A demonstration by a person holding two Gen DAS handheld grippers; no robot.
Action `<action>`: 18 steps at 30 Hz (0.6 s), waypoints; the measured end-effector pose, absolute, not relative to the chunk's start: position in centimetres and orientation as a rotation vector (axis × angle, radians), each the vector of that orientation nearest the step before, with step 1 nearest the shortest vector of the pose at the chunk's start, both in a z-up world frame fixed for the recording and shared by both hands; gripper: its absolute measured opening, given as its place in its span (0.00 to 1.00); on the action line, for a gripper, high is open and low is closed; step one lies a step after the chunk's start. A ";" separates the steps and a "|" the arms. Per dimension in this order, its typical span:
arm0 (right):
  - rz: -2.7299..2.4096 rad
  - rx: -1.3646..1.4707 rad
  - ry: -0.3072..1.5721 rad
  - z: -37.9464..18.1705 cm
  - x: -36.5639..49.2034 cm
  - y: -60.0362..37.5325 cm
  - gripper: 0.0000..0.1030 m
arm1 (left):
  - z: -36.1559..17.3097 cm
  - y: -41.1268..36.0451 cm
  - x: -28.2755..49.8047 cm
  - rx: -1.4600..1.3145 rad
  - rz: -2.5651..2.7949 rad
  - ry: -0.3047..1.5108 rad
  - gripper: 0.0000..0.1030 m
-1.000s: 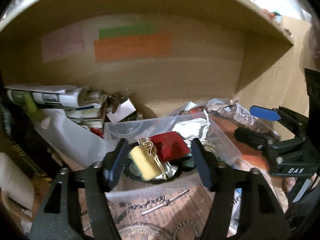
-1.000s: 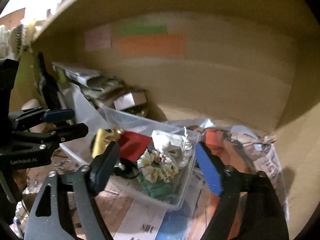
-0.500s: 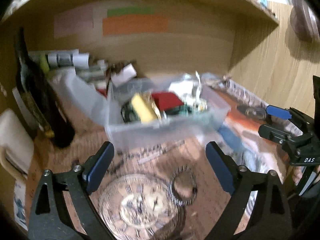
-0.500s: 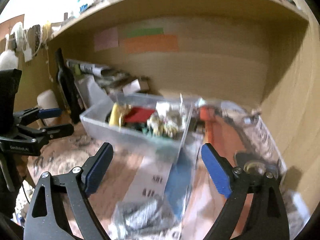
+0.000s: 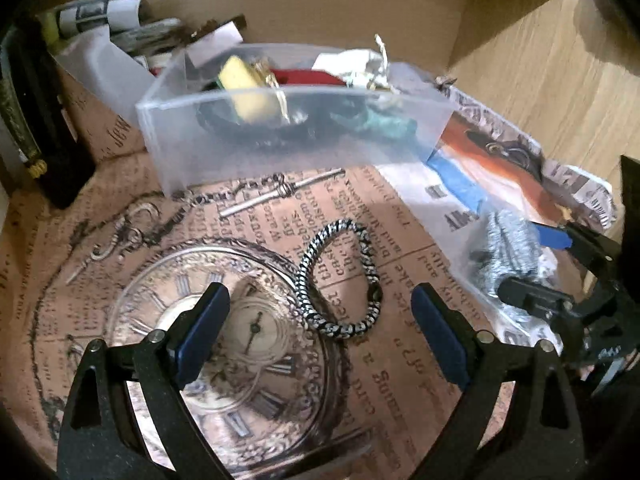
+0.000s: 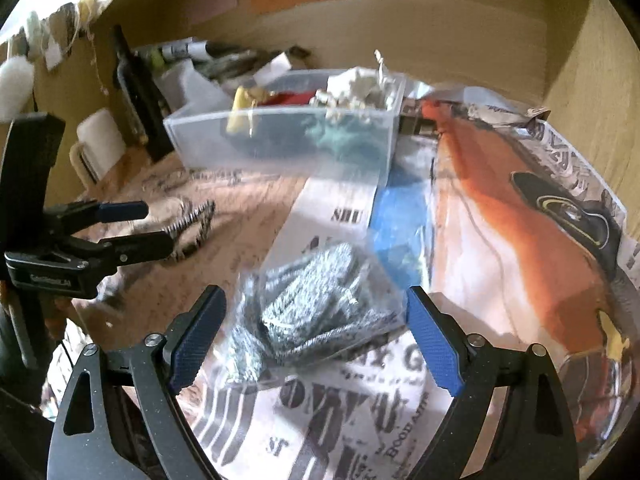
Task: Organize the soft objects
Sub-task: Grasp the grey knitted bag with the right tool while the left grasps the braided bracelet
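Observation:
A black-and-white braided hair tie (image 5: 339, 276) lies on the printed paper just ahead of my open, empty left gripper (image 5: 320, 332); it also shows blurred in the right wrist view (image 6: 192, 224). A grey knitted item in a clear bag (image 6: 316, 312) lies between the fingers of my open, empty right gripper (image 6: 316, 336); it also shows in the left wrist view (image 5: 508, 248). A clear plastic bin (image 5: 288, 136) at the back holds a yellow roll, a red piece, white and green soft items; it also shows in the right wrist view (image 6: 280, 140).
A dark bottle (image 5: 36, 120) stands at the left. Rolled papers and a second clear container (image 5: 104, 64) sit behind the bin. Wooden walls close the back and right (image 5: 540, 80). Newspaper sheets (image 6: 520, 220) cover the surface. A white mug (image 6: 100, 144) stands left.
Both grippers pulled back from the bin and tilted down toward the surface. The hair tie and the bagged grey item came into view in front of them. Both stayed open.

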State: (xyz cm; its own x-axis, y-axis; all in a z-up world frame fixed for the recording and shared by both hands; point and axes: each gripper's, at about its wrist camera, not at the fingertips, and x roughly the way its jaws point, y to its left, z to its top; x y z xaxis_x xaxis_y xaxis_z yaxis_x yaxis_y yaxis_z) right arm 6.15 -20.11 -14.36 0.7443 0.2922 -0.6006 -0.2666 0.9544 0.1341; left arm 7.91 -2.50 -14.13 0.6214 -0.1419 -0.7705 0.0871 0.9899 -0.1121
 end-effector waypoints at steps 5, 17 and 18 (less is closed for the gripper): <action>0.292 -0.023 0.655 -15.0 6.2 -19.3 0.79 | -14.7 -3.8 8.1 -0.004 -0.117 0.856 0.79; 0.296 0.019 0.613 -15.3 6.6 -19.6 0.50 | -14.5 -3.7 8.6 -0.007 -0.143 0.832 0.32; 0.300 0.023 0.611 -15.2 6.6 -19.6 0.49 | -14.5 -3.6 8.6 -0.010 -0.142 0.833 0.30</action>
State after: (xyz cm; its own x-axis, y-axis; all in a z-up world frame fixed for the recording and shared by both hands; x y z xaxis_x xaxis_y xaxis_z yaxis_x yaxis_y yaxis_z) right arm 6.58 -19.63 -15.15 0.7775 0.2839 -0.5611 -0.2703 0.9565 0.1094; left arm 8.59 -3.59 -14.48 0.6639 -0.1297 -0.7365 0.1216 0.9905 -0.0647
